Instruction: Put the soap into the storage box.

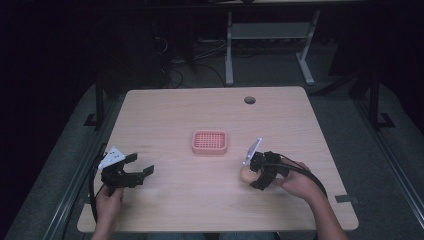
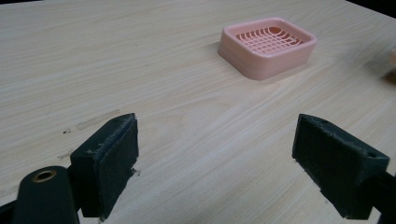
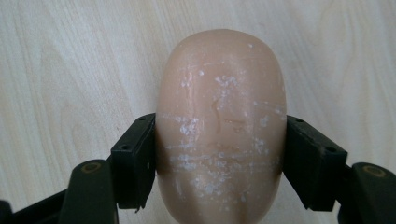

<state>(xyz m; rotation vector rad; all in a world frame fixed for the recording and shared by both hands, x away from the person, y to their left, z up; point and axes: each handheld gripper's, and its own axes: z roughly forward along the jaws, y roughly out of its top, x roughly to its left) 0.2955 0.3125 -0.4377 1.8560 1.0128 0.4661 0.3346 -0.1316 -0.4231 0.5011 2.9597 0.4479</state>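
Note:
A peach-coloured oval bar of soap (image 3: 220, 126), scuffed with white marks, lies on the wooden table (image 1: 210, 195). My right gripper (image 3: 220, 158) is shut on it, one black jaw pressed against each long side. From above, the soap (image 1: 246, 174) peeks out left of my right gripper (image 1: 256, 176) at the table's right front. A pink slotted soap dish (image 1: 210, 142) sits at the table's middle, empty, and lies ahead to the right in the left gripper view (image 2: 267, 45). My left gripper (image 1: 142, 168) hovers open over the left front, its jaws wide apart above bare wood (image 2: 215, 158).
A round cable hole (image 1: 249, 100) is near the table's far edge. Beyond the table stand a white desk frame (image 1: 267, 45) and loose cables on a dark floor. The person's hands come in from the near edge.

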